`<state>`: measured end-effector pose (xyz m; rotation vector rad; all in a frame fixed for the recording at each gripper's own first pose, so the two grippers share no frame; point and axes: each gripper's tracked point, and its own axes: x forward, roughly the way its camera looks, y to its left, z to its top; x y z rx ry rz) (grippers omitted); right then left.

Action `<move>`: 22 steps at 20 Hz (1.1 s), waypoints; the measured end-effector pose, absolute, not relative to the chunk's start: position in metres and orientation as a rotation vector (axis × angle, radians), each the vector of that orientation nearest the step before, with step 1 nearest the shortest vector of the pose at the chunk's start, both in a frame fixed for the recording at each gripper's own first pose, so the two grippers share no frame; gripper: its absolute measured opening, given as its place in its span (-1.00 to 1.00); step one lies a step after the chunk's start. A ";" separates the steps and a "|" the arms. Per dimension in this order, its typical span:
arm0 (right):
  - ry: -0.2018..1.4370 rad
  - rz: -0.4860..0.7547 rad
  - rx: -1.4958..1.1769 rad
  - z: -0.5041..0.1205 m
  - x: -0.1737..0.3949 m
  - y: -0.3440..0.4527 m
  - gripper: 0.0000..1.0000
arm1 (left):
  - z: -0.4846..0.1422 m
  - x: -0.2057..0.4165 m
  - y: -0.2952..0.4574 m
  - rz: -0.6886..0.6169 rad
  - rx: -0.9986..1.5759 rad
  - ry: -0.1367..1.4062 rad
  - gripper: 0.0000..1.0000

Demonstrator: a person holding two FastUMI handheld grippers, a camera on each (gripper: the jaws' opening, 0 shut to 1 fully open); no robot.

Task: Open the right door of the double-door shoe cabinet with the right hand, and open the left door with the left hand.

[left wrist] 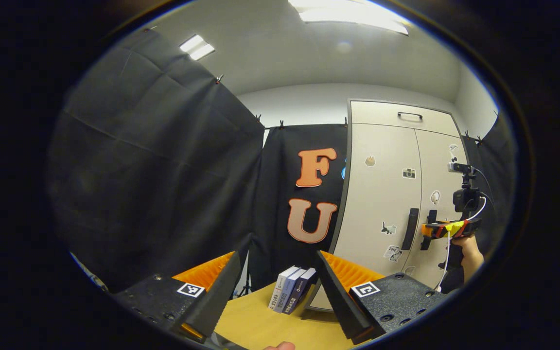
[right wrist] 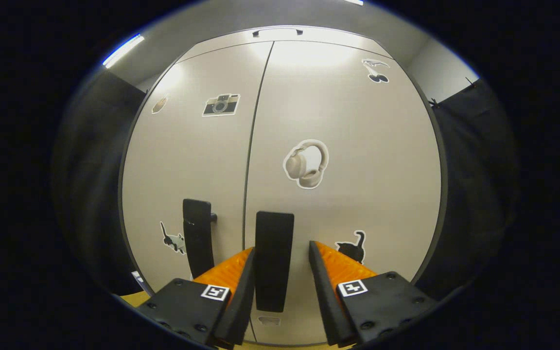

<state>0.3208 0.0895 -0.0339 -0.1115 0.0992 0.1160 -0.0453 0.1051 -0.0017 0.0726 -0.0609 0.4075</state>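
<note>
Black right-door handle (right wrist: 274,260) sits between my right gripper (right wrist: 280,277) fingers, spread, not pressing. Left gripper (left wrist: 277,291) gapes empty, cabinet (left wrist: 396,194) at two o'clock.

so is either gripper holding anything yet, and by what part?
Nothing is held. The right gripper is open, its fingers either side of the right door handle with a visible gap on one side. The left gripper is open over the table.
</note>
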 end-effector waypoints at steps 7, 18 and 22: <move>0.150 0.175 0.001 -0.035 0.324 0.089 -0.61 | -0.002 -0.027 0.090 0.338 0.069 -0.040 0.89; 0.234 0.358 0.021 -0.024 0.243 0.069 -0.60 | -0.010 -0.014 0.047 0.240 0.041 -0.034 0.89; 0.225 0.397 0.010 -0.015 0.208 0.046 -0.60 | -0.015 -0.013 0.020 0.220 0.053 -0.028 0.83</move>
